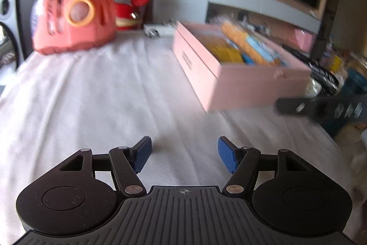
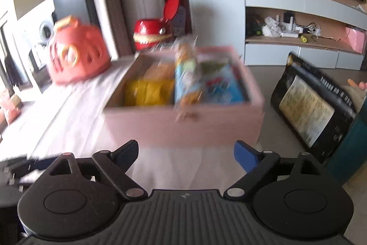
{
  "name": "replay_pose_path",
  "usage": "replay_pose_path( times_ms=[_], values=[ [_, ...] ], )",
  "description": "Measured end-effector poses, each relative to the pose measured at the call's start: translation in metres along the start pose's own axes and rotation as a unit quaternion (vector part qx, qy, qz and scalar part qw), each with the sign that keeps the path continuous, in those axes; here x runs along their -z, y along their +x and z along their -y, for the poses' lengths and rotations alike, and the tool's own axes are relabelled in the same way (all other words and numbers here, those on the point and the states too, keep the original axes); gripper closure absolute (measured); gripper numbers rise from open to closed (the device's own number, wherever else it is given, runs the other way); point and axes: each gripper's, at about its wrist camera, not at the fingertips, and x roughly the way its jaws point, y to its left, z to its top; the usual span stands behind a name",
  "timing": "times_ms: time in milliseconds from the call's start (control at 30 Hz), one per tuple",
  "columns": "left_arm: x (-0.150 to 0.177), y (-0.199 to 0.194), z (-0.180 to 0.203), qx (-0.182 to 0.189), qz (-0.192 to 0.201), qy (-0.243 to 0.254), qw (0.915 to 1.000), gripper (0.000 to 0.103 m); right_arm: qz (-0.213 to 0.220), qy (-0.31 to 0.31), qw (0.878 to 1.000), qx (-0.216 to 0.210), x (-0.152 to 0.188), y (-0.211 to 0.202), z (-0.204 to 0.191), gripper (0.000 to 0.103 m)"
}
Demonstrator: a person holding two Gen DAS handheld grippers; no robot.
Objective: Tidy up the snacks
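A pink open box [image 1: 240, 84] sits on the white cloth at the right of the left wrist view. It holds snack packs: a yellow pack [image 1: 226, 52] and an orange-and-blue pack [image 1: 250, 47]. My left gripper [image 1: 184, 149] hovers open over bare cloth, short of the box and to its left, with nothing between its blue pads. In the right wrist view the pink box [image 2: 183, 128] is straight ahead. An orange-and-blue pack [image 2: 187, 82], blurred, stands on end among a yellow pack [image 2: 146, 92] and a blue pack [image 2: 226, 88]. My right gripper [image 2: 187, 149] is open and empty just before the box's near wall.
A red plastic carrier [image 1: 73, 15] stands at the cloth's far left, a red toy [image 2: 151, 33] behind it. A black bag [image 2: 316, 107] leans on the floor right of the box, beside a teal object [image 2: 351, 148]. A shelf unit [image 2: 298, 22] and dark screen stand behind.
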Motion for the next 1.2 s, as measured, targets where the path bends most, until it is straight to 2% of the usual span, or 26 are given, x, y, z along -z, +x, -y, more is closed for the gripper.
replay_pose_path(
  times_ms=[100,233,333,367,633,733,933,1200],
  values=[
    [0.002,0.004,0.01,-0.021,0.009,0.026,0.9994,0.03,-0.014,-0.014,1.0,0.019,0.018,0.012,-0.006,0.012],
    [0.004,0.005,0.014,-0.036,0.017,0.025,0.9989,0.029,-0.029,-0.004,0.999,0.04,0.03,0.024,0.002,0.011],
    [0.005,0.008,0.017,-0.045,0.017,0.025,0.9985,0.028,-0.039,-0.009,0.998,0.051,0.032,0.027,0.002,0.0],
    [0.005,0.008,0.018,-0.046,0.017,0.026,0.9985,0.028,-0.041,-0.006,0.997,0.058,0.033,0.028,0.002,0.0],
    [0.004,0.009,0.019,-0.047,0.016,0.026,0.9984,0.027,0.004,-0.009,0.999,0.053,0.049,0.023,0.005,0.0],
    [0.003,0.01,0.019,-0.047,0.016,0.028,0.9984,0.027,0.015,-0.009,0.997,0.073,0.051,0.022,0.001,0.0],
    [0.004,0.01,0.017,-0.047,0.016,0.028,0.9984,0.027,0.018,-0.024,0.996,0.081,0.05,0.022,-0.005,0.0],
    [0.004,0.01,0.017,-0.047,0.016,0.029,0.9983,0.027,0.012,-0.006,0.998,0.066,0.049,0.024,0.001,0.0]
  ],
)
